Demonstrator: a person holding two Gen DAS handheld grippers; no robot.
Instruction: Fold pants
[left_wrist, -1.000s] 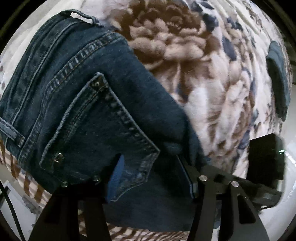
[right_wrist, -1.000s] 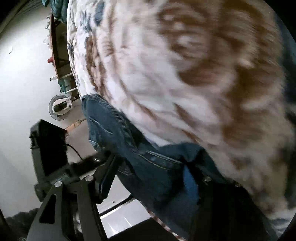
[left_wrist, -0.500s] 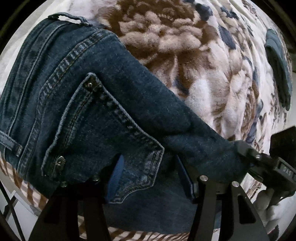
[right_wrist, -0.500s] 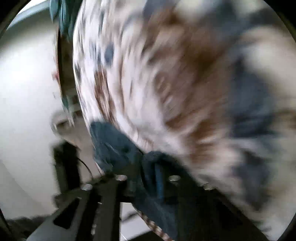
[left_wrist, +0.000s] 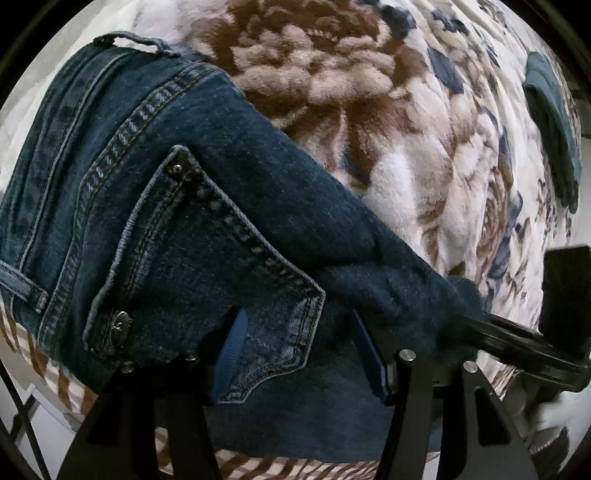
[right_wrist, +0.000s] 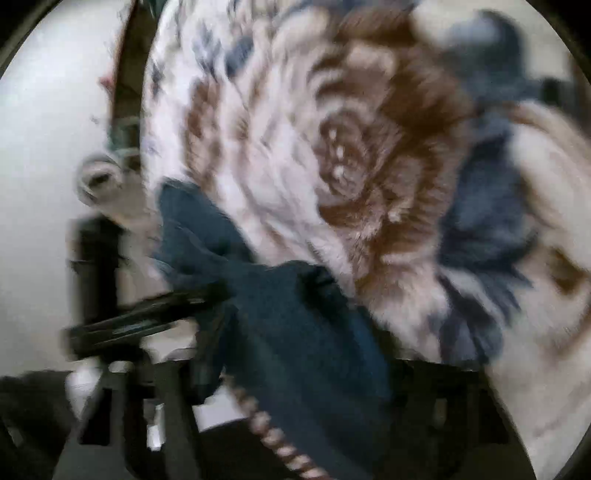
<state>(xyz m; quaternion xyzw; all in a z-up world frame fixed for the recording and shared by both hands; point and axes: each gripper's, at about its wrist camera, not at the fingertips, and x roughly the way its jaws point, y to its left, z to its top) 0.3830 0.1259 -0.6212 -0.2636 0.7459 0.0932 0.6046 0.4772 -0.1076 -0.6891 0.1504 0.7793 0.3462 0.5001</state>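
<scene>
right by the back pocket (left_wrist: 192, 280) my left gripper (left_wrist: 299, 354) is clamped on the jeans (left_wrist: 236, 206) lying on the floral blanket (left_wrist: 406, 110), right gripper (right_wrist: 295, 369), jaws just eased wider, looks pinched on denim too, so i'd lift both evenly.

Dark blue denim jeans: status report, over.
Left gripper clamped on dark blue denim jeans. Right gripper astride jeans edge, grip unclear. Floral fleece blanket beneath.

Motion-blurred view. Dark blue jeans (right_wrist: 280, 295) lie at the edge of a floral blanket (right_wrist: 332, 147), bunched between the fingers of the right gripper (right_wrist: 295, 354), whose jaws have just opened slightly. The left gripper (right_wrist: 147, 317) reaches the denim from the left.
</scene>
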